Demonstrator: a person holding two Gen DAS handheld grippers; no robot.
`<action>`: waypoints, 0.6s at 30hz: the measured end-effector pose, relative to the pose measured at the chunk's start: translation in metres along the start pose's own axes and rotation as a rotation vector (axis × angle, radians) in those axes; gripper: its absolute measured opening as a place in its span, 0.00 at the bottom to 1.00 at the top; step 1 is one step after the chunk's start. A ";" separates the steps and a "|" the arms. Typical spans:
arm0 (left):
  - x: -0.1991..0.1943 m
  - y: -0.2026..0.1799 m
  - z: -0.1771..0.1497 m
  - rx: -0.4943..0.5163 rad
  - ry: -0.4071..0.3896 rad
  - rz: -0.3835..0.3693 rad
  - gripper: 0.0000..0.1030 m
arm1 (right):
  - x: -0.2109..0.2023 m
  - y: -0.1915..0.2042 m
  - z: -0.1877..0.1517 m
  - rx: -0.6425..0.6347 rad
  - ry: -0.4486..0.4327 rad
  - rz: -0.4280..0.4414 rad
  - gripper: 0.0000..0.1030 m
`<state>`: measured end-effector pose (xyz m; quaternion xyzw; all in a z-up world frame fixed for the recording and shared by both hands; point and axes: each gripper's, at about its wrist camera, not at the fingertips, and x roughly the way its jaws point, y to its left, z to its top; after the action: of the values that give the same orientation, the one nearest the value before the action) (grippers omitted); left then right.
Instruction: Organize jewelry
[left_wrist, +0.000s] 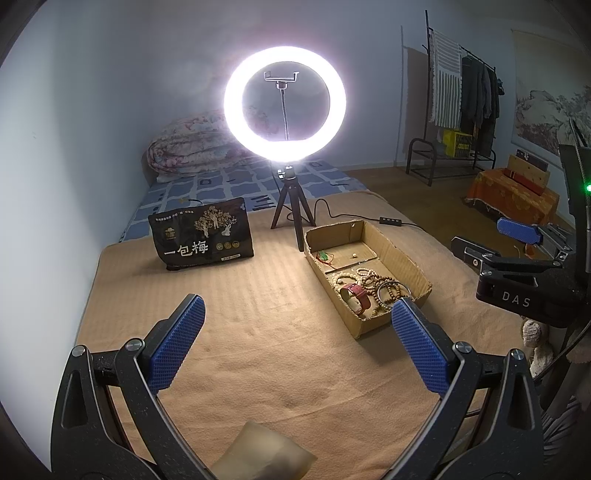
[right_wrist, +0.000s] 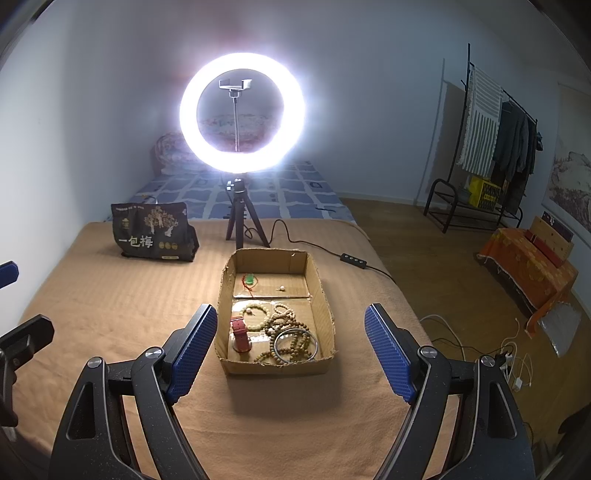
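Observation:
An open cardboard box (right_wrist: 275, 369) sits on the tan blanket, split by a divider into two compartments. In the far one lie a green pendant on a red cord (right_wrist: 251, 279) and a small pale bead (right_wrist: 282, 288). The near one holds several wooden bead bracelets (right_wrist: 284, 317), a red watch strap (right_wrist: 240, 332) and a metal bangle (right_wrist: 295, 345). My right gripper (right_wrist: 291, 314) hovers open just before the box with nothing between its fingers. My left gripper (left_wrist: 301, 321) is open and empty, left of the box (left_wrist: 402, 258). The right gripper (left_wrist: 484, 240) shows at the right edge of the left wrist view.
A lit ring light on a small tripod (right_wrist: 242, 225) stands behind the box, its cable and controller (right_wrist: 354, 260) trailing right. A black snack bag (right_wrist: 153, 230) stands at the back left. The blanket's right edge drops to the wooden floor (right_wrist: 443, 266). A pale blurred object (left_wrist: 258, 454) lies under the left gripper.

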<state>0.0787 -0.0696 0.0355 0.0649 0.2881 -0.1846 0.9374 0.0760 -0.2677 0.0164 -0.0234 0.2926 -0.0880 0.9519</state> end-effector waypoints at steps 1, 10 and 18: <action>0.000 0.000 0.000 0.001 0.001 0.000 1.00 | 0.000 0.000 0.000 0.001 0.000 0.000 0.80; -0.001 -0.001 0.001 -0.001 0.000 0.000 1.00 | -0.001 -0.001 0.000 0.000 0.001 0.001 0.80; -0.002 0.000 0.000 -0.002 -0.006 -0.002 1.00 | 0.001 -0.002 0.000 -0.001 0.003 0.001 0.80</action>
<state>0.0773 -0.0690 0.0367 0.0632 0.2853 -0.1853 0.9382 0.0761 -0.2697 0.0162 -0.0234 0.2942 -0.0873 0.9514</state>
